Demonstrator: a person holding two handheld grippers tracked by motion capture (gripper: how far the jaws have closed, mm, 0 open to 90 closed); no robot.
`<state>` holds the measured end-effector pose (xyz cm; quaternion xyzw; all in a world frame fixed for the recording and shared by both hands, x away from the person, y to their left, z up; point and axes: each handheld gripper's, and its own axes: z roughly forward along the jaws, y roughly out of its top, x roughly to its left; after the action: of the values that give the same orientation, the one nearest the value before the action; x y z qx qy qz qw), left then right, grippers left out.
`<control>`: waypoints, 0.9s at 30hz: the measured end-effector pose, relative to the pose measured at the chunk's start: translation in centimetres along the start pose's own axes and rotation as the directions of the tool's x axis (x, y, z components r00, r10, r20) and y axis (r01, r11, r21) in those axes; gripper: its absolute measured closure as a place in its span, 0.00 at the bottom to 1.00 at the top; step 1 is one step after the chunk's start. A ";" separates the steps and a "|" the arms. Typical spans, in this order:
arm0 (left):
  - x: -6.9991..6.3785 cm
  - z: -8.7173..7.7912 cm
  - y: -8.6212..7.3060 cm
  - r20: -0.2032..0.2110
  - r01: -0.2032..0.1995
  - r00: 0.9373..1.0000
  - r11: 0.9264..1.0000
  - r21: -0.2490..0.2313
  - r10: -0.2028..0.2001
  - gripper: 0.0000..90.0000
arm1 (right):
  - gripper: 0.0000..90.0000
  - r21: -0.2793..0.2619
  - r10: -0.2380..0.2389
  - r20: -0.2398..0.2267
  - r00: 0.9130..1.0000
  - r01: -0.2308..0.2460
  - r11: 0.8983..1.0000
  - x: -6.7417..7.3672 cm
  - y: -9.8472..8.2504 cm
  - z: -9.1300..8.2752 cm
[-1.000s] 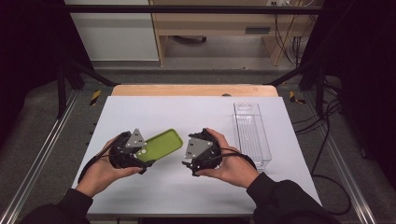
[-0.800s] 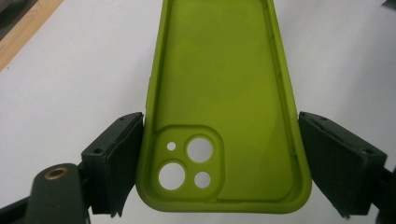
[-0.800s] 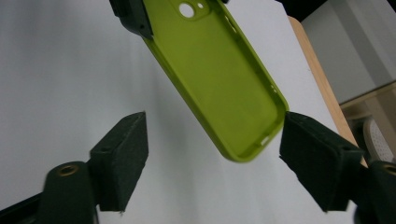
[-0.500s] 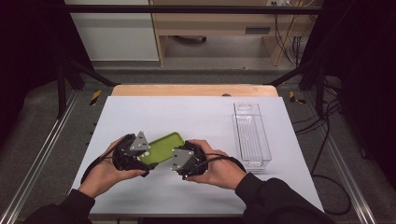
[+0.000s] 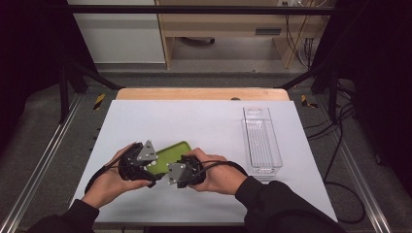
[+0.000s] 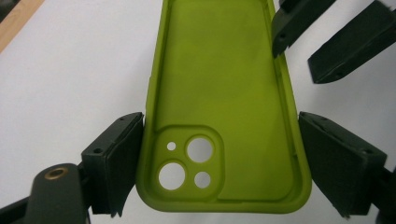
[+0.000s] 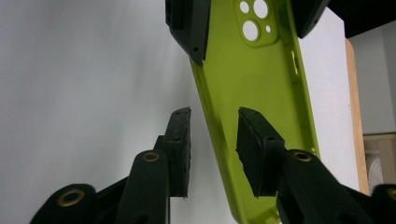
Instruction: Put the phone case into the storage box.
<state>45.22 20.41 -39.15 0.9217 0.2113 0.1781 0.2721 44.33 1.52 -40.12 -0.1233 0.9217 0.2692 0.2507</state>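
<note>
On the white table (image 5: 204, 121), the left gripper (image 6: 210, 158) clamps the green phone case (image 6: 224, 93) across its width; the right gripper's (image 7: 210, 140) 2 jaws, just closing, straddle its side wall, not yet pinching.

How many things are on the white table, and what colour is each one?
Green: 1, the phone case
See-through: 1, the plastic box
Black: 2, the left gripper and the right gripper
Total: 4
</note>
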 end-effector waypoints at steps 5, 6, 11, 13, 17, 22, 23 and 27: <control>0.0 0.2 -0.1 0.021 -0.004 1.000 1.000 -0.005 0.004 0.18 | 0.80 0.000 -0.056 -0.011 0.998 0.056 0.998 0.1 0.3 0.2; 0.0 0.3 -0.1 0.021 -0.005 1.000 1.000 -0.004 0.005 0.18 | 0.81 -0.002 -0.058 -0.015 0.998 0.058 0.998 0.1 0.3 0.2; 0.0 0.5 -0.1 0.036 -0.014 0.999 1.000 0.003 0.014 0.18 | 0.82 0.004 -0.081 -0.039 0.996 0.081 0.997 0.0 0.3 0.2; -0.1 0.4 -0.1 0.037 -0.013 0.999 1.000 0.002 0.013 0.18 | 0.83 0.010 -0.079 -0.046 0.996 0.079 0.997 0.1 0.4 0.2; -0.2 0.4 -0.1 0.037 -0.015 0.999 1.000 -0.001 0.016 0.18 | 0.84 0.012 -0.090 -0.068 0.994 0.091 0.996 0.2 0.4 0.5; -0.2 0.5 -0.2 0.041 -0.020 0.999 1.000 0.001 0.019 0.18 | 0.84 0.008 -0.092 -0.077 0.993 0.093 0.996 0.3 0.5 0.7; -0.2 0.5 -0.2 0.041 -0.021 0.999 1.000 0.004 0.021 0.18 | 0.84 0.011 -0.093 -0.079 0.992 0.095 0.995 0.3 0.6 0.8; -0.2 0.6 -0.3 0.050 -0.016 0.999 1.000 0.002 0.016 0.18 | 0.85 0.010 -0.102 -0.078 0.992 0.103 0.995 0.4 0.5 0.9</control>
<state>45.27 20.29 -39.85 0.9279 0.1972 0.1569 0.2747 44.20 2.43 -40.75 -0.1788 0.9250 0.2447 0.2292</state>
